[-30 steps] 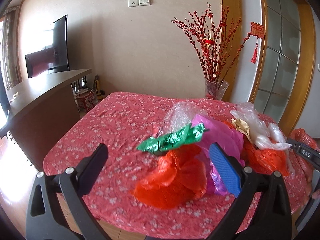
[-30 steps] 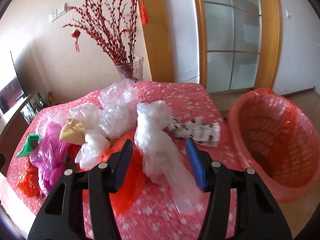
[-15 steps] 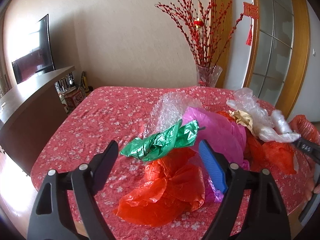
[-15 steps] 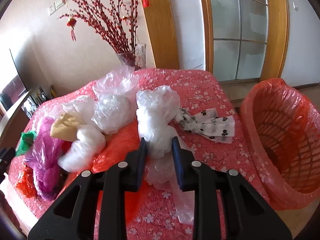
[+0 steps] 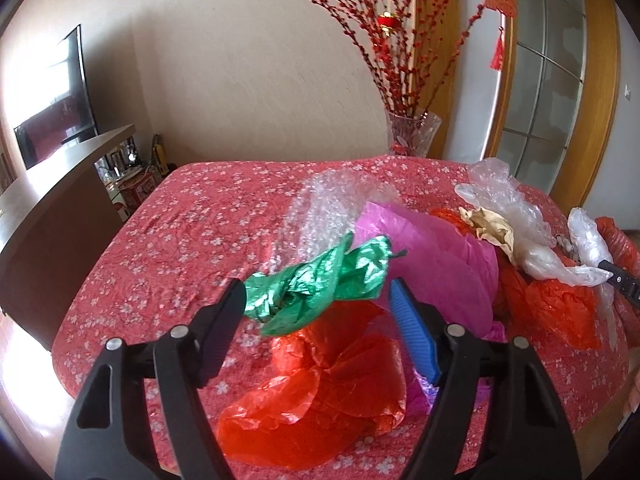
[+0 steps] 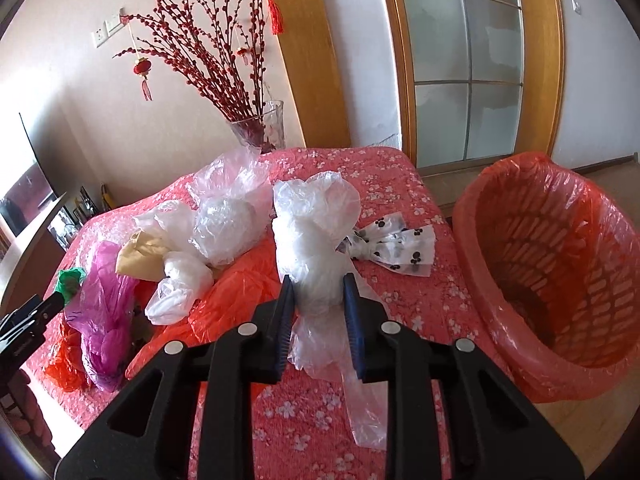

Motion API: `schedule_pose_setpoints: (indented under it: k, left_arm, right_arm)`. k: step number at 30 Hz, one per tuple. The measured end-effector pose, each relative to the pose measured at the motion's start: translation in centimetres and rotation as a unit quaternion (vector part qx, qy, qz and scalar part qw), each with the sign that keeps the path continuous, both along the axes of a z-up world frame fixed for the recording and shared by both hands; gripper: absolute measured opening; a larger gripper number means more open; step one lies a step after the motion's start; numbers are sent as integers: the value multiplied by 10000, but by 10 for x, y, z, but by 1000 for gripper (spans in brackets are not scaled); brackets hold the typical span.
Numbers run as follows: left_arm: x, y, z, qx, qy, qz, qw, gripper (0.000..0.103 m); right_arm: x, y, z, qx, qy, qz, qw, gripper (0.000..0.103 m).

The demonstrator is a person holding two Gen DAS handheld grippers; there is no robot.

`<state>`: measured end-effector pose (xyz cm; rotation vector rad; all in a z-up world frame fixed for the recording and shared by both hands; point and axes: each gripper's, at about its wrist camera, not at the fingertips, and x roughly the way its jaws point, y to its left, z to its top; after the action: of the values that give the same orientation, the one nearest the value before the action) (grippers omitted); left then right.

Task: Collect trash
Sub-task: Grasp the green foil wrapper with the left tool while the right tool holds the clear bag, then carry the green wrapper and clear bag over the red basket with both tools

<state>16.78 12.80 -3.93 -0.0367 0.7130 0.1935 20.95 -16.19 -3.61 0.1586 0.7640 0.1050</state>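
Beige-walled room, wood-framed glass door (image 6: 468, 64) behind; table (image 5: 192, 232) under red floral cloth, piled with crumpled plastic; orange-lined basket (image 6: 560, 264) just off its right edge; vase of red branches (image 5: 412, 132) at far edge; right gripper (image 6: 318, 312) clamped on white plastic bag (image 6: 316, 248); left gripper (image 5: 320, 320) wide, jaws just been closing, flanking green foil wrapper (image 5: 320, 280) and red bag (image 5: 328, 384), pads not pressing.

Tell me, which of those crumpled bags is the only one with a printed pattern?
The white bag with black paw prints, lying on the tablecloth nearest the red-lined basket. The other bags are plain: clear, whitish, red, pink or green.
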Motion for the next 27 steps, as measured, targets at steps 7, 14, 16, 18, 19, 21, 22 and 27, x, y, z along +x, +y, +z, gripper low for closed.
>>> schedule_pose_setpoints:
  k: [7, 14, 16, 18, 19, 21, 22, 27]
  left_arm:
    - [16, 12, -3, -536, 207, -214, 9981, 12]
    - [12, 32, 27, -965, -5, -462, 9943, 3]
    - [11, 35, 43, -1093, -98, -553, 9924, 3]
    - [8, 33, 59, -1139, -229, -652, 9911, 3]
    - [7, 30, 69, -1130, -309, -712, 9905, 3]
    - [7, 23, 85, -1156, -429, -848, 9887, 3]
    - [6, 19, 92, -1195, -477, -909, 9875, 3]
    - [9, -19, 120, -1303, -661, -1363, 9798, 3]
  right_arm:
    - [-6, -1, 2, -38, -6, 0, 10000, 25]
    - [-11, -10, 18, -38, -202, 14, 9998, 25]
    - [-13, -13, 24, -30, -276, 29, 9996, 25]
    - [-15, -15, 30, -11, -332, 57, 9994, 25]
    - [-16, -15, 32, -3, -352, 67, 9994, 25]
    - [-19, -18, 36, 13, -400, 75, 9992, 25]
    - [-21, -20, 39, 22, -434, 74, 9990, 25]
    - [-30, -30, 51, 2, -575, 34, 9983, 24]
